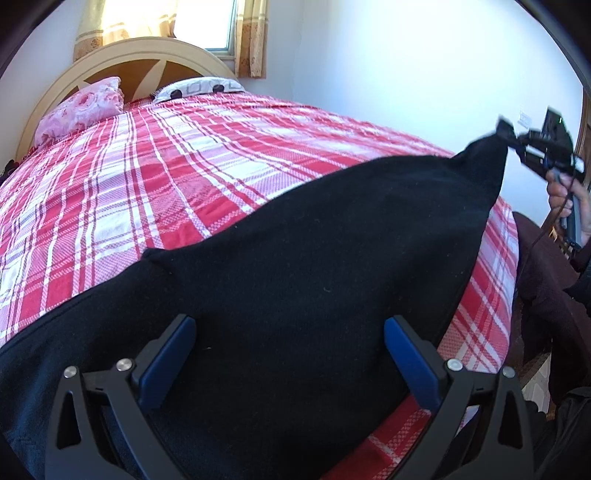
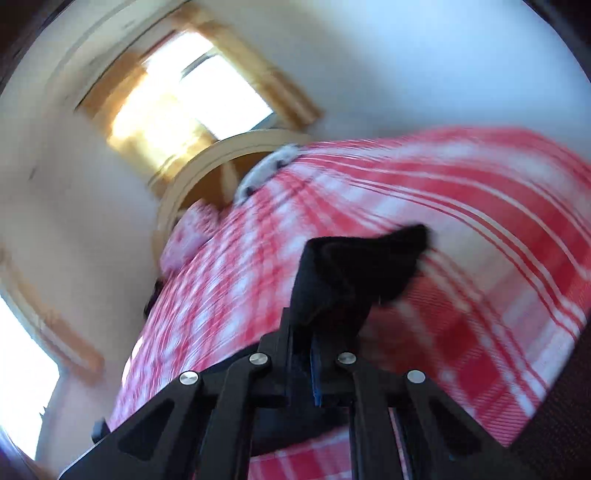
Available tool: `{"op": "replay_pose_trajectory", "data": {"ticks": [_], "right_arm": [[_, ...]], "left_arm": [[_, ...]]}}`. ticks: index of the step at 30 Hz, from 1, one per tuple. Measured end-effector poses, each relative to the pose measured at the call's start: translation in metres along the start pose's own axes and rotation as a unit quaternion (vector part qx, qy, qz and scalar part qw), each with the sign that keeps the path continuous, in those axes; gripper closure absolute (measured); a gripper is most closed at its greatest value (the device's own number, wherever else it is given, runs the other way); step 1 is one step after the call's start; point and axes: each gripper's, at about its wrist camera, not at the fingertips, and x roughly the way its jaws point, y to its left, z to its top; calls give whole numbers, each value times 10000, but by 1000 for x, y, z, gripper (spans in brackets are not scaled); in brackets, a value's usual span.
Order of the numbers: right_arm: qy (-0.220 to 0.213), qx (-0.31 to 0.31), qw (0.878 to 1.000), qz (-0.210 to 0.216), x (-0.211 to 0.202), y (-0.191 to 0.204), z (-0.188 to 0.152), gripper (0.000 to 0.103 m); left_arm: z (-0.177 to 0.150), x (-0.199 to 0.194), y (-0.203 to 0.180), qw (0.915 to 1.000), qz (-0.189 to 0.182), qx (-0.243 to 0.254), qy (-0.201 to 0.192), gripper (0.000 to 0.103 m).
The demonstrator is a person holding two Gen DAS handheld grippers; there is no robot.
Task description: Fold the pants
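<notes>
The black pants (image 1: 314,266) lie across the near part of a bed with a red and white plaid cover (image 1: 147,177). My left gripper (image 1: 290,328) is open, its blue pads (image 1: 173,354) wide apart just above the pants near the bed's front edge. My right gripper (image 1: 508,136) is shut on a corner of the pants and holds it lifted off the bed at the right. In the right wrist view the right gripper (image 2: 327,291) is shut on a bunch of the black pants cloth (image 2: 362,258); that view is blurred.
A pink pillow (image 1: 81,110) and a white patterned pillow (image 1: 199,88) lie at the cream headboard (image 1: 147,51) under a curtained window (image 1: 207,22). A white wall (image 1: 406,74) runs along the bed's right side. A person's hand (image 1: 565,199) and dark clothing are at the right.
</notes>
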Motion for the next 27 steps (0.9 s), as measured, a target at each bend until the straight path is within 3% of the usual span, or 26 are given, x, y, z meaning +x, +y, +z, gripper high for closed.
{"op": "replay_pose_trajectory", "data": {"ticks": [4, 7, 10, 12, 15, 20, 22, 23, 26, 27], "right_arm": [[448, -1358, 9880, 577, 41, 108, -23, 95], [1084, -2095, 9658, 1078, 80, 170, -70, 95], [1646, -2562, 9444, 1242, 107, 202, -121, 95], [2039, -2716, 9321, 1262, 128, 211, -154, 95], [2324, -2836, 9236, 1120, 138, 207, -183, 95], [2344, -2835, 9236, 1076, 137, 199, -187, 95], [2400, -2987, 9176, 1061, 134, 204, -190, 94], [2442, -3063, 9138, 1070, 130, 205, -190, 89], [2860, -3167, 8934, 1408, 116, 207, -190, 57], [2814, -3235, 8937, 1319, 110, 206, -189, 57]], "left_arm": [[-1, -8, 6, 9996, -10, -194, -219, 0], [-2, -11, 12, 9988, -83, -350, -325, 0], [-2, -11, 17, 9981, -149, -494, -329, 0], [-2, -11, 18, 9979, -183, -509, -352, 0], [-3, -10, 20, 9976, -268, -533, -351, 0], [-2, -6, 25, 9966, -453, -628, -280, 0], [-2, -8, 26, 9963, -461, -650, -325, 0], [-3, -11, 26, 9961, -426, -665, -395, 0], [-2, -16, 22, 9962, -353, -674, -434, 0], [-1, -17, 20, 9961, -347, -691, -433, 0]]}}
